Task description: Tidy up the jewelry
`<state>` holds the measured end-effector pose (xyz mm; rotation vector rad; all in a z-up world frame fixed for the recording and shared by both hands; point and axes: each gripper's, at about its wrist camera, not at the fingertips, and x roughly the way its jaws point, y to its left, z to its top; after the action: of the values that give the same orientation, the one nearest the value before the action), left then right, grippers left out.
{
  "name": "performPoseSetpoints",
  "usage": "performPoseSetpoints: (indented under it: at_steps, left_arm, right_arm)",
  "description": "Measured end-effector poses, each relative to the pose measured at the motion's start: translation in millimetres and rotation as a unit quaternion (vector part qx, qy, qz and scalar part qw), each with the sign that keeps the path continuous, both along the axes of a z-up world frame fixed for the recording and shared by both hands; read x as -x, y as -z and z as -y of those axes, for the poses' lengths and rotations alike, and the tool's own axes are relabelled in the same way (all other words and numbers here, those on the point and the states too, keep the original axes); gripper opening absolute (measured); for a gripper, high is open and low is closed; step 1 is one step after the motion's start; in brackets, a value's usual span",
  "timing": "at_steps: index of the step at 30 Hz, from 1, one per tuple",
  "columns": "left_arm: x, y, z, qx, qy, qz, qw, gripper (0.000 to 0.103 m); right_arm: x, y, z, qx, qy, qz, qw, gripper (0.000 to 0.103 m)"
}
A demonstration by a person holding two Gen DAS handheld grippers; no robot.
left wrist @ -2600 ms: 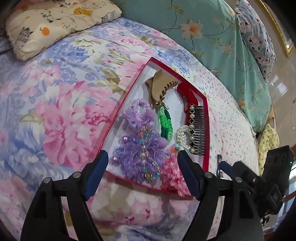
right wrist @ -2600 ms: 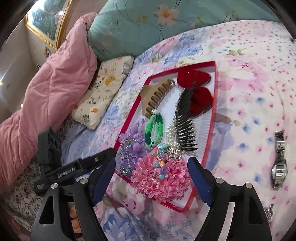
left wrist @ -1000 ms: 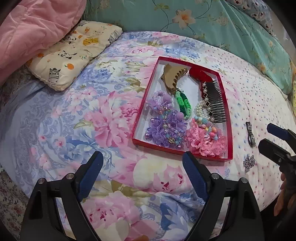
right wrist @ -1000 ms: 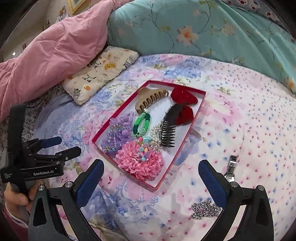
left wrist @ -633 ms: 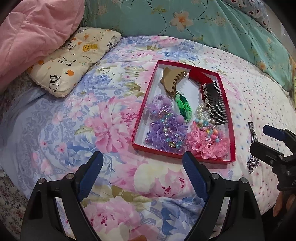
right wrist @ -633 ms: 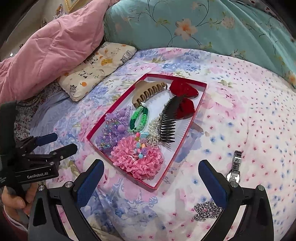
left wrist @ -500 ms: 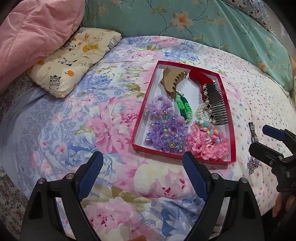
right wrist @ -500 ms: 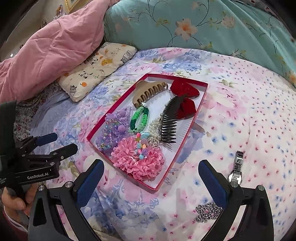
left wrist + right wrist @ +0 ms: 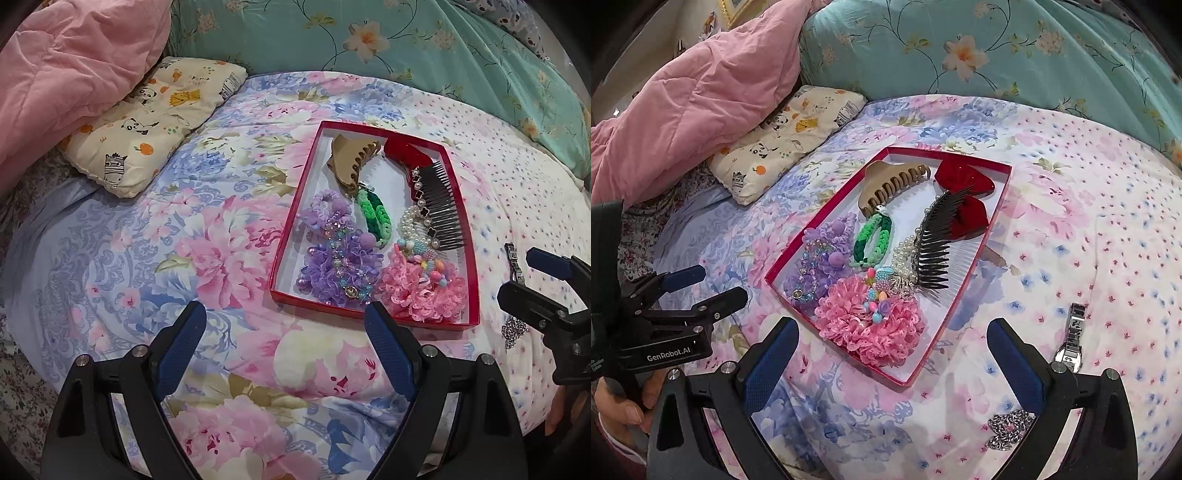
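A red-rimmed tray [image 9: 295, 206] [image 9: 964, 288] lies on the floral bedspread. It holds a beige claw clip [image 9: 351, 162], a red bow [image 9: 964, 195], a black comb [image 9: 934, 251], a green braided band [image 9: 871, 240], purple [image 9: 340, 266] and pink [image 9: 875, 325] scrunchies and pearls. A silver watch [image 9: 1073, 339] and a silver chain [image 9: 1008, 428] lie on the bed right of the tray. My left gripper [image 9: 284, 350] is open and empty, short of the tray's near edge. My right gripper [image 9: 890, 358] is open and empty, over the tray's near right corner.
A panda-print pillow [image 9: 155, 122], a pink quilt [image 9: 66, 62] and a teal floral duvet [image 9: 406, 44] lie behind and left of the tray. Each gripper shows in the other's view, the right one [image 9: 546, 291] and the left one [image 9: 683, 295].
Both grippers have pulled back from the tray, so the whole tray and more bed show. In the last half second they have hardly moved. Both stay open.
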<state>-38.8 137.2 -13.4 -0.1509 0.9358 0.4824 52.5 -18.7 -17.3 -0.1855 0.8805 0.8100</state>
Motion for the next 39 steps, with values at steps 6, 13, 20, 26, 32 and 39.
performPoseSetpoints:
  at_steps: [6,13,20,26,32,39]
  left_arm:
    - [-1.1,0.0,-1.3,-0.003,0.0,-0.001,1.0,0.088]
    - [-1.3,-1.3,-1.5,-0.015,-0.004,0.0,0.9999,0.088]
    - [-1.7,-2.4,0.2,-0.017,-0.004,0.002,0.9999,0.088]
    - [-1.9,-2.7,0.0,-0.018,-0.004,0.001,0.9998,0.088]
    - [-4.3,-4.7,1.7,-0.022,-0.002,0.002,0.9998,0.088]
    - [-5.5,-4.7,0.4,-0.02,-0.003,0.0,0.9998,0.088]
  right_arm:
    - [-1.0,0.3,-3.3,0.001,-0.002,0.002,1.0,0.103]
    - [-0.6,0.5,-4.5,0.002,0.0,0.004,1.0,0.103]
    - [-0.7,-0.9,-3.5,0.001,0.0,0.005,1.0,0.103]
    - [-1.3,-1.3,-3.3,-0.001,-0.001,0.005,1.0,0.103]
    - [-2.8,-2.4,-0.6,-0.003,0.003,0.005,1.0,0.103]
    - [-3.7,-1.5,-1.2,-0.003,0.004,0.005,1.0,0.103]
